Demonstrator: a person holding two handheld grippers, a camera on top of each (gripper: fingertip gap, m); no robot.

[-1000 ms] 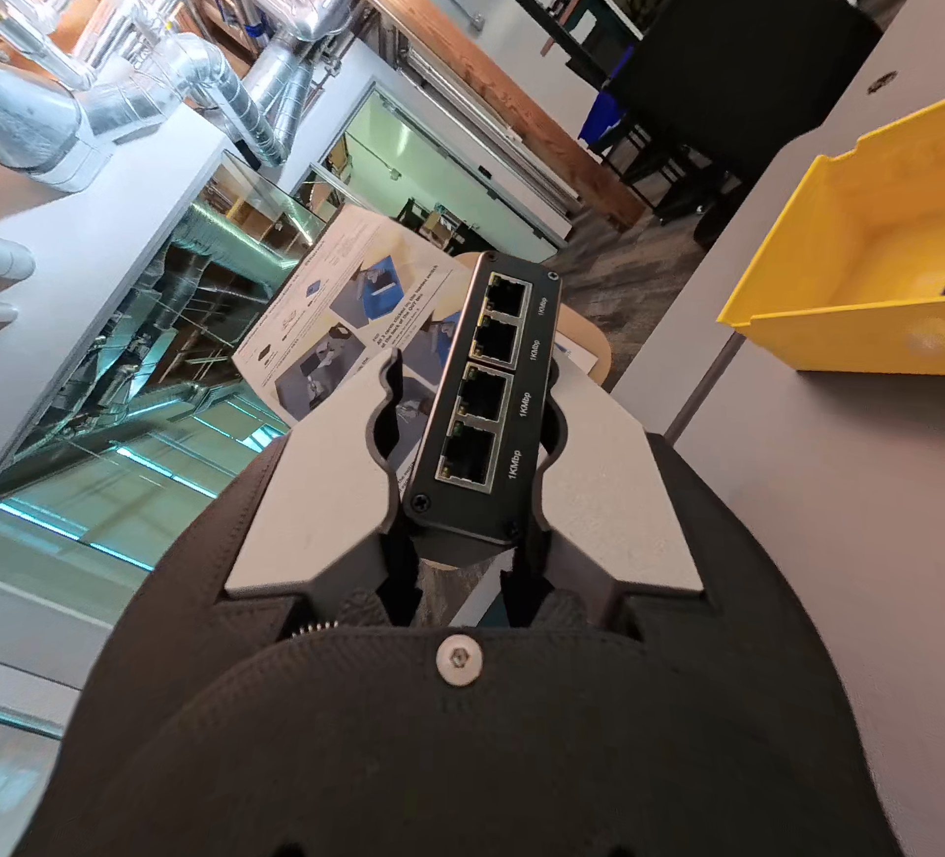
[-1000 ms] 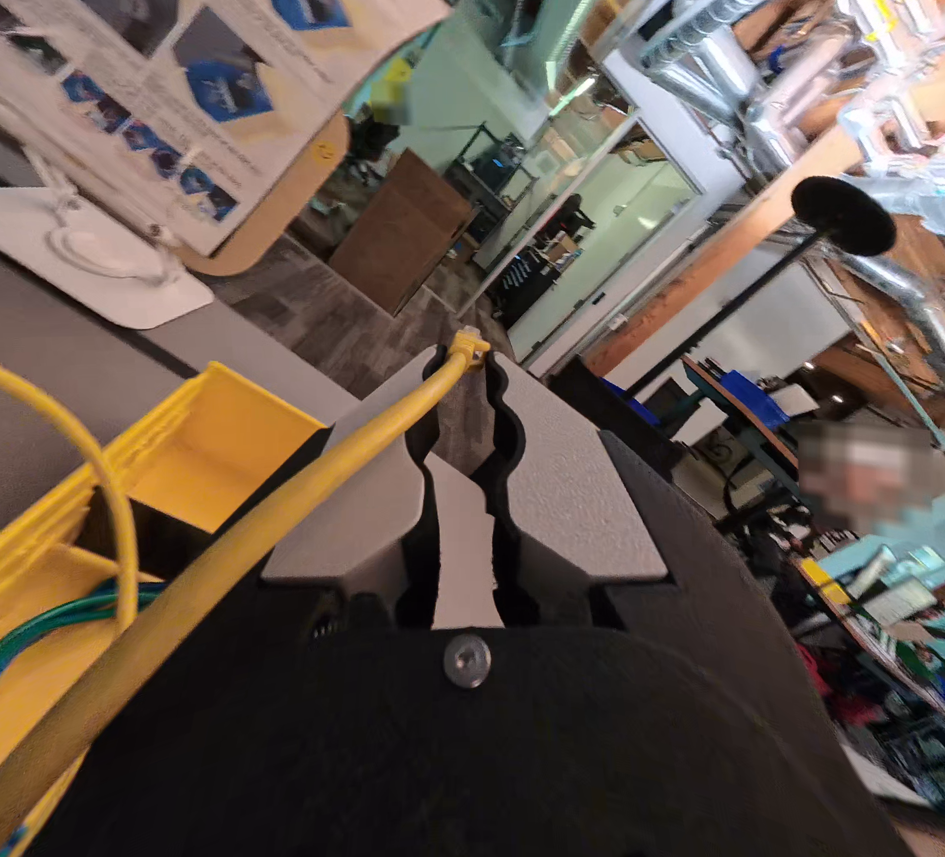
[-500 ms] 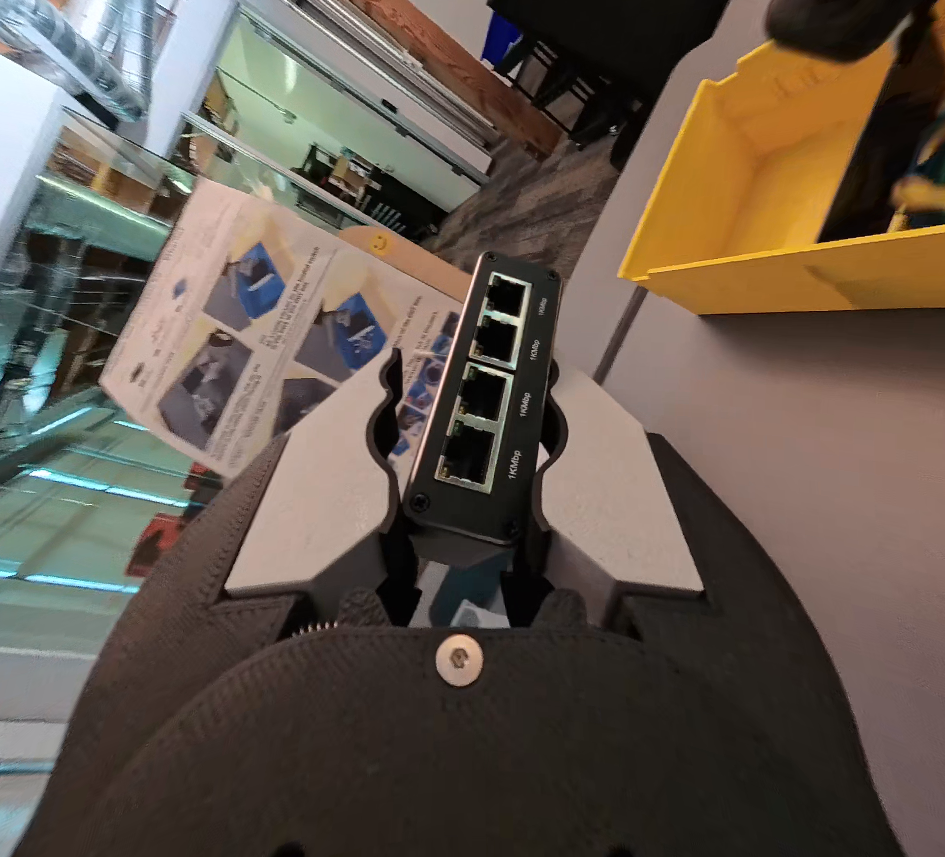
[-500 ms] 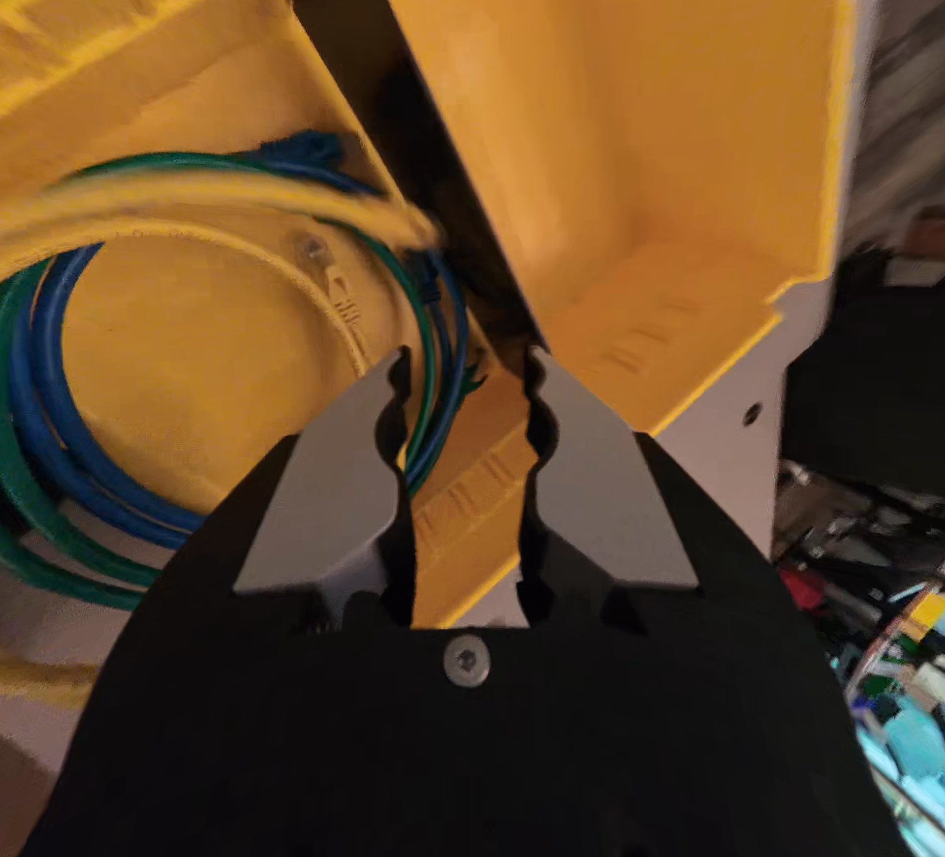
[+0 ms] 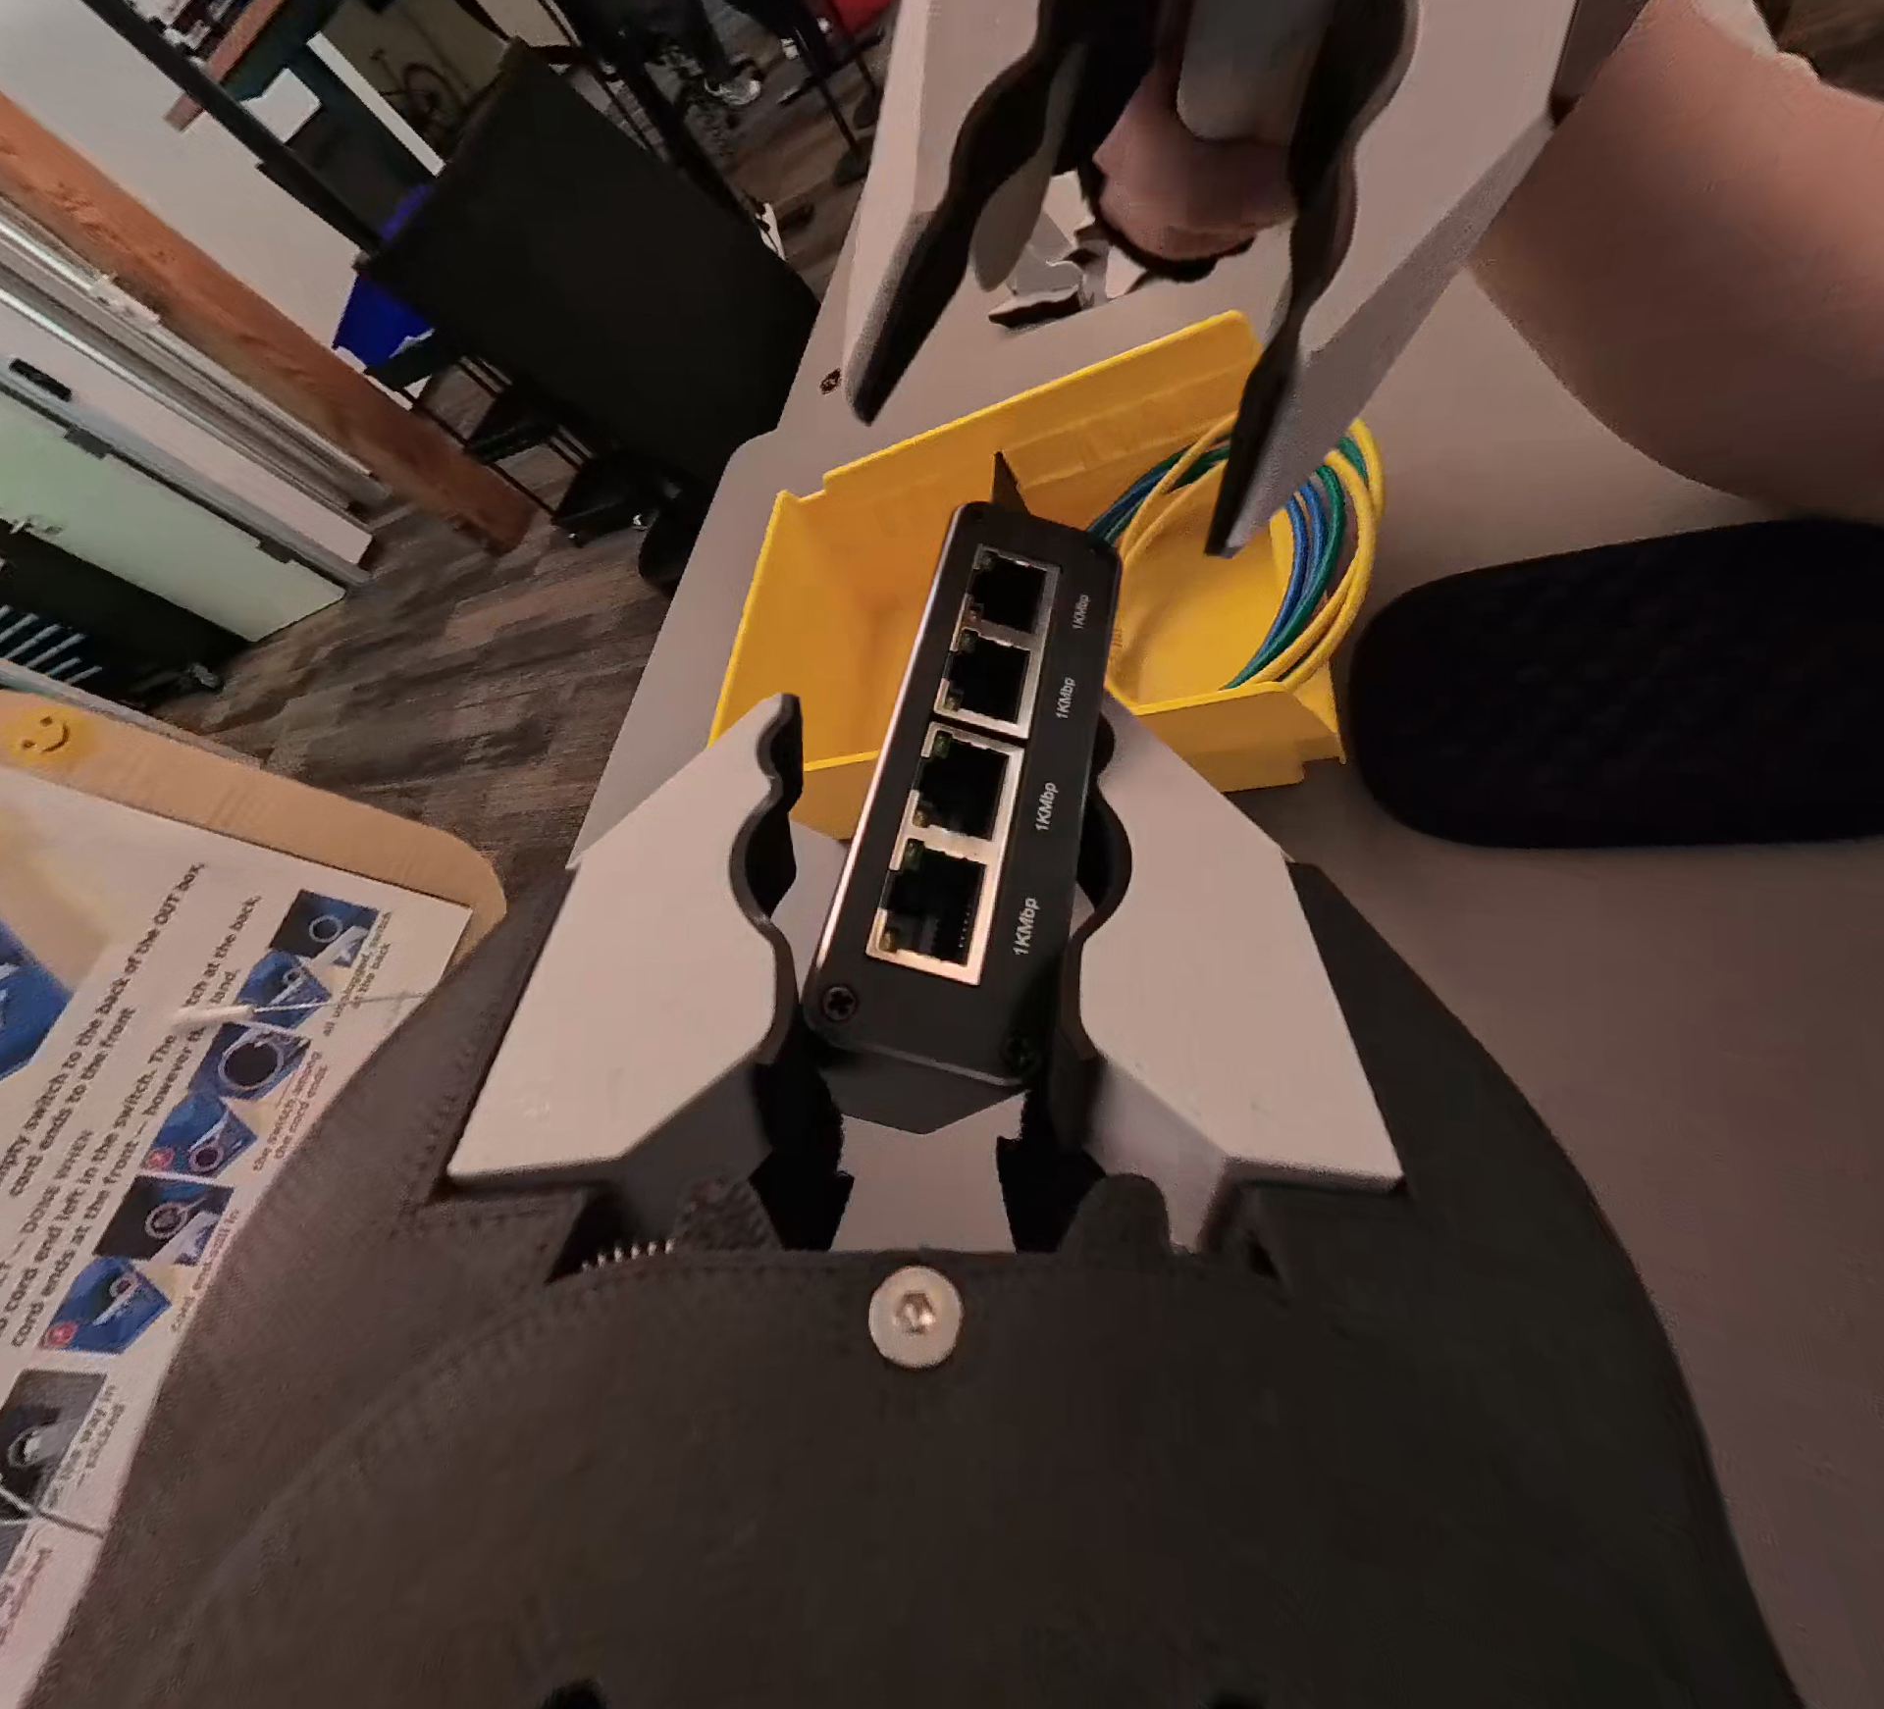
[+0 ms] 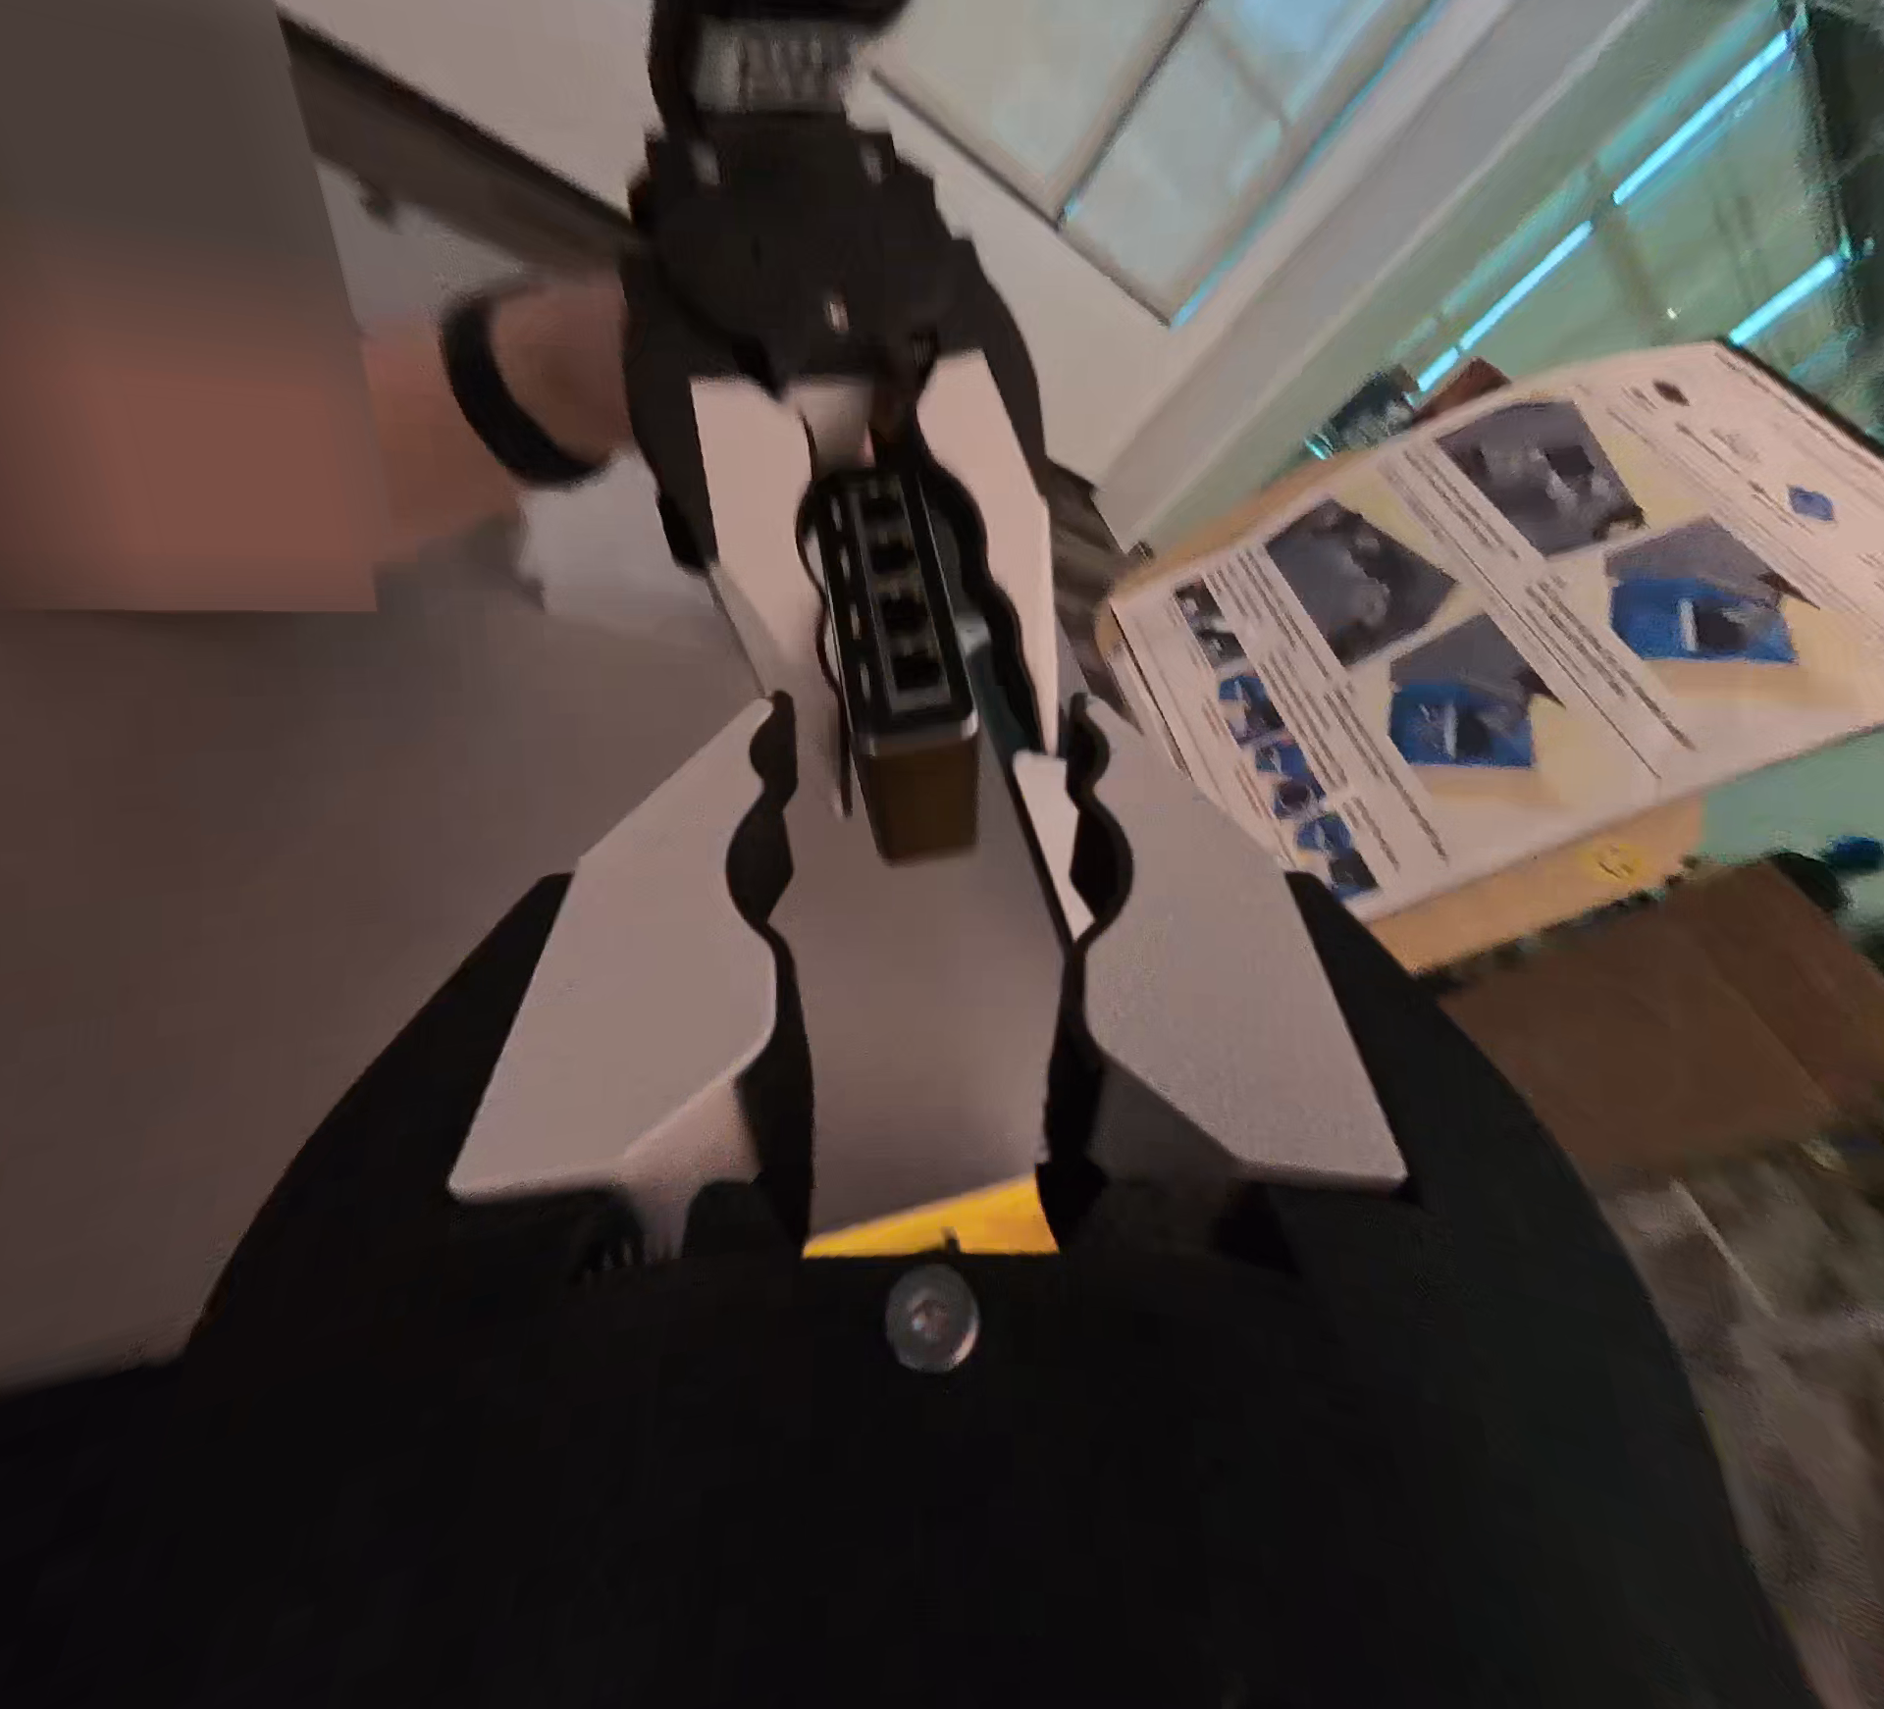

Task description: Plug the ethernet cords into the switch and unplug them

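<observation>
My left gripper (image 5: pixel 943 727) is shut on a black switch (image 5: pixel 958 804), whose row of empty ports faces the camera. Beyond it, yellow (image 5: pixel 1361 569), blue (image 5: pixel 1308 559) and green (image 5: pixel 1338 493) ethernet cords lie coiled in a yellow bin (image 5: pixel 816 620). My right gripper (image 5: pixel 1045 473) hangs above the bin, open and empty, pointing down toward the switch. In the right wrist view, which is blurred, the right gripper (image 6: pixel 928 717) is open just short of the switch (image 6: pixel 897 631) held between the left gripper's fingers (image 6: pixel 749 539).
The bin stands on a grey table (image 5: pixel 1529 998). An instruction sheet (image 5: pixel 153 1099) on cardboard stands at the left; it also shows in the right wrist view (image 6: pixel 1529 620). A person's hand (image 5: pixel 1183 182) and forearm (image 5: pixel 1682 284) hold the right gripper. A dark sleeve (image 5: pixel 1631 682) lies right of the bin. About 5 cm separates my left fingertips from my right.
The right gripper let go of the yellow cord, swung over the bin and now faces the switch, open. The left gripper tilted down toward the bin, still holding the switch.
</observation>
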